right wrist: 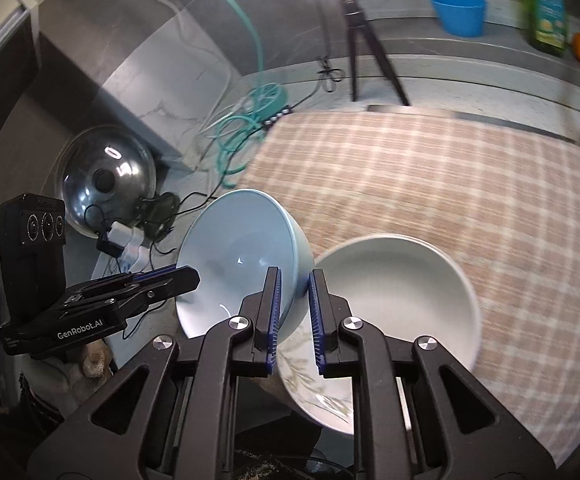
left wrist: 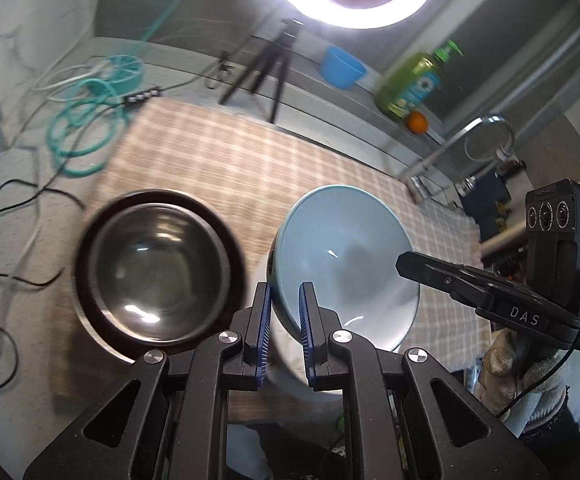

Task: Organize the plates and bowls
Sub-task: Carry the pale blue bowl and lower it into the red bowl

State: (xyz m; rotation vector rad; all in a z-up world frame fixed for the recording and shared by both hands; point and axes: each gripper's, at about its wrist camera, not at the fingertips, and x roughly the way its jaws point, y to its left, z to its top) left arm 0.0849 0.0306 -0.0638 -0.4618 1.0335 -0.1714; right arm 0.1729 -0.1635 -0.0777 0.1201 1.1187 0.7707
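Left wrist view: the left claw [left wrist: 284, 312] is clamped on the near rim of a pale blue bowl [left wrist: 346, 264], which hangs tilted above the checked cloth [left wrist: 250, 160] on the desk, while the right claw [left wrist: 404, 266] grips the opposite rim. A dark steel bowl [left wrist: 158, 268] rests on the cloth just beside it. Right wrist view: the right claw [right wrist: 294, 300] pinches the blue bowl's [right wrist: 238, 256] rim, the left claw [right wrist: 192, 276] holds the far side, and a white bowl [right wrist: 402, 300] sits below, beside a leaf-patterned plate [right wrist: 310, 380]. Progress appears early to middling: the blue bowl is in carriage by both claws and not yet set down; nesting it with another bowl probably remains, as does sorting the plate.
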